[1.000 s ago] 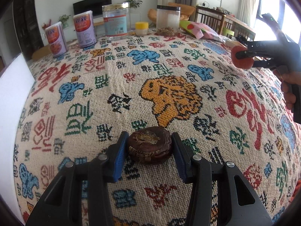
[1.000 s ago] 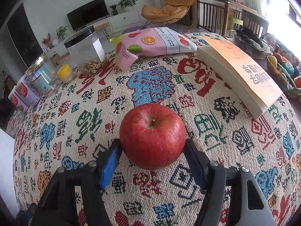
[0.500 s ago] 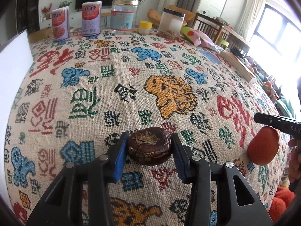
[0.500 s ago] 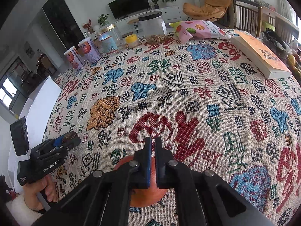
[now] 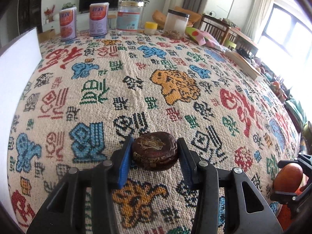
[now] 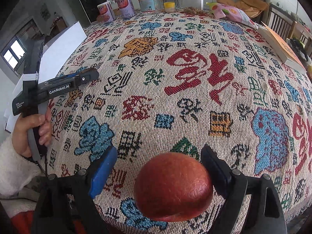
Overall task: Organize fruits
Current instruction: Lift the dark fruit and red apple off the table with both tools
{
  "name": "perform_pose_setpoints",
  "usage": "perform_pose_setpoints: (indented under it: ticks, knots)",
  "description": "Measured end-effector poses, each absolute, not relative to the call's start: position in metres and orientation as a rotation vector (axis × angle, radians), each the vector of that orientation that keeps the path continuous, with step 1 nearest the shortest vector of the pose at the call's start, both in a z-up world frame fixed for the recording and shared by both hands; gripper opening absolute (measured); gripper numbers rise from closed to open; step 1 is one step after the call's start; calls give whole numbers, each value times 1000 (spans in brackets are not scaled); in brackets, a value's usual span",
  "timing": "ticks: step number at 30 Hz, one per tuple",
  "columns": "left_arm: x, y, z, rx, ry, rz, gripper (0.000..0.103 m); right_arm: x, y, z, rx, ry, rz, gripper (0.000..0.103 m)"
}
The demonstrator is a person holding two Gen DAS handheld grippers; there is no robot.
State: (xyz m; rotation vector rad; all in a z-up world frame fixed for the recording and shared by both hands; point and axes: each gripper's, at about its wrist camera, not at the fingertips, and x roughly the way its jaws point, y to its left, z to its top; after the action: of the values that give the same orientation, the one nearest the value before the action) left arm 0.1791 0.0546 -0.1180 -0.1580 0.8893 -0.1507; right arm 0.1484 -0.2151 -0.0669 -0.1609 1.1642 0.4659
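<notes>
Near the cloth's (image 6: 195, 78) edge, parked the apple (image 6: 173, 187) between the opening right gripper (image 6: 159, 165), left gripper (image 5: 154, 156) clamping the dark fruit (image 5: 155, 150), probably best backing off gently.

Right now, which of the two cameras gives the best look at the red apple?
The right wrist view: the apple fills the foreground between the opening fingers of the right gripper, with a gap beside the left pad. The left wrist view shows only a sliver of it at the picture's right edge, partly hidden by that gripper.
</notes>
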Motion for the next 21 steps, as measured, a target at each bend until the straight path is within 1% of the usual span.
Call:
perform_pose_setpoints:
  ticks: [3,4,6,7,10,12,13,21]
  knots:
    - [178,54,-118,-157,888,-150,46,142,-228,-70,-133,1180,447,83]
    - [178,54,-118,-157,887,-150,46,142,-232,-69,-119,1177,441,78]
    - [177,55,-117,-165,887,-156,46,144,-237,-67,-68,1185,468,62]
    - [175,56,-115,-171,882,-159,46,146,-238,-66,-60,1203,460,61]
    - [167,60,-110,-165,873,-169,46,145,-227,-65,-126,1233,456,61]
    - [163,63,-108,-168,875,-171,46,141,-221,-64,-190,1254,449,69]
    - [161,65,-107,-171,874,-170,46,138,-220,-65,-201,1259,446,78]
    - [154,68,-103,-175,867,-165,46,122,-241,-70,-164,1350,432,78]
